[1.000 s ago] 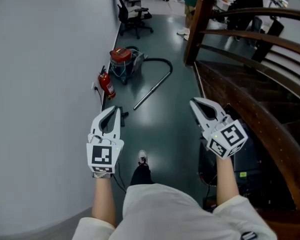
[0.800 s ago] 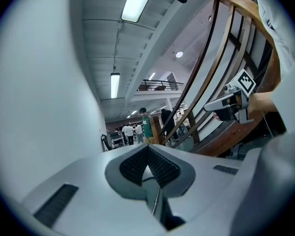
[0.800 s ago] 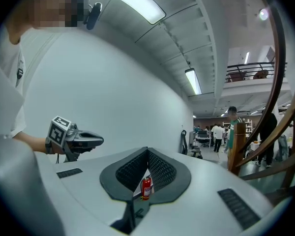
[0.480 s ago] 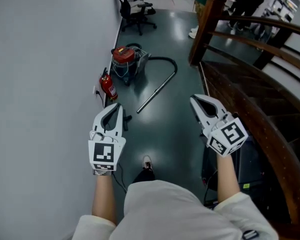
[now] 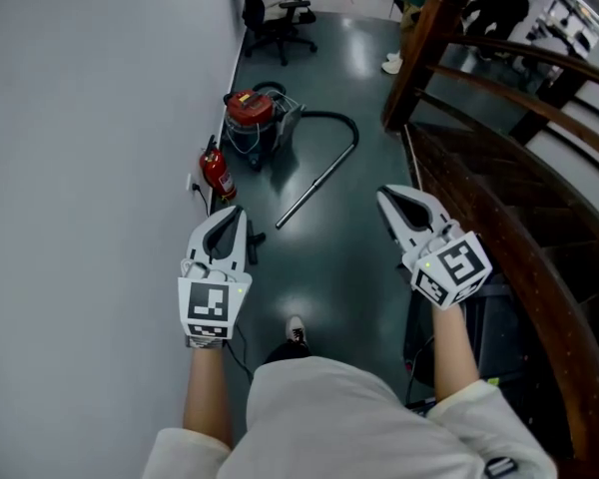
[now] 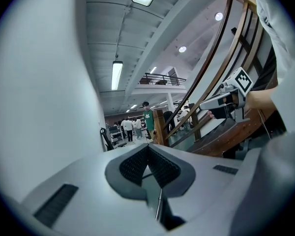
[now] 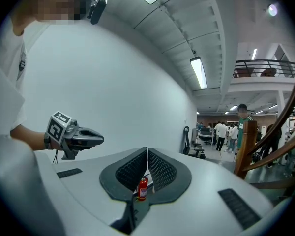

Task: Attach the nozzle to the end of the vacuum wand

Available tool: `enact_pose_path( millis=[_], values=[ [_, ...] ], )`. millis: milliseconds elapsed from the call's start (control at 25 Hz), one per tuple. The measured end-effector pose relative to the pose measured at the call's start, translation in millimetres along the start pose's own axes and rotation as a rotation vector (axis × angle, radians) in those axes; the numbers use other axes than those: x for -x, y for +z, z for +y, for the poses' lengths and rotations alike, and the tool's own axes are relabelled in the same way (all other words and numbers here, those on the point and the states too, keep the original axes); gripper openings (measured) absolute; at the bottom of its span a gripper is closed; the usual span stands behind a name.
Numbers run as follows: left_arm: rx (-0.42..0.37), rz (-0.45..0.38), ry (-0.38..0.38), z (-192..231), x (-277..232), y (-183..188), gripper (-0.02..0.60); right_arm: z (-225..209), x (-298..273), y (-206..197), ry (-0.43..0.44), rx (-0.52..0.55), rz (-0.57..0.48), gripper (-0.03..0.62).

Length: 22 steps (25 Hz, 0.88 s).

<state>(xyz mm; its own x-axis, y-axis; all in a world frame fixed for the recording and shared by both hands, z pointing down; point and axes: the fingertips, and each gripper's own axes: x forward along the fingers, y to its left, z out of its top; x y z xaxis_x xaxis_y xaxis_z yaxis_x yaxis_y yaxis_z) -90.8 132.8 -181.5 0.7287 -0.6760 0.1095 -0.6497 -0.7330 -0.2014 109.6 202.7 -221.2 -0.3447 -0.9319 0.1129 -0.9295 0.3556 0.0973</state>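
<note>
A red-topped vacuum cleaner (image 5: 250,116) stands on the dark floor by the wall. Its black hose (image 5: 329,120) curves to a silver wand (image 5: 314,186) that lies slanting toward me. A small dark piece (image 5: 252,236) lies near the wand's near end, half hidden behind my left gripper; what it is I cannot tell. My left gripper (image 5: 230,213) and right gripper (image 5: 382,196) are held out level above the floor, well short of the wand, both shut and empty. In the left gripper view the pads (image 6: 148,146) meet; in the right gripper view the pads (image 7: 147,152) meet too.
A red fire extinguisher (image 5: 217,172) stands against the white wall (image 5: 90,168) on the left. A wooden stair railing (image 5: 499,208) runs along the right, with a black box (image 5: 489,317) at its foot. An office chair (image 5: 280,10) and several people are farther off.
The vacuum, wand and extinguisher have slid lower and nearer in the head view as I move forward. Both grippers stay shut and keep their pose.
</note>
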Motion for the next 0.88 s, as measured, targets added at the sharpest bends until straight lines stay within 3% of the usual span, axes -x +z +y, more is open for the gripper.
enact_pose_path(
  millis=[680, 880],
  values=[
    [0.021, 0.044, -0.002, 72, -49, -29, 0.0, -11, -98, 0, 0.039, 0.02, 0.024, 0.028],
    [0.032, 0.048, 0.03, 87, -50, -32, 0.0, -15, -110, -1, 0.048, 0.023, 0.025, 0.028]
  ],
)
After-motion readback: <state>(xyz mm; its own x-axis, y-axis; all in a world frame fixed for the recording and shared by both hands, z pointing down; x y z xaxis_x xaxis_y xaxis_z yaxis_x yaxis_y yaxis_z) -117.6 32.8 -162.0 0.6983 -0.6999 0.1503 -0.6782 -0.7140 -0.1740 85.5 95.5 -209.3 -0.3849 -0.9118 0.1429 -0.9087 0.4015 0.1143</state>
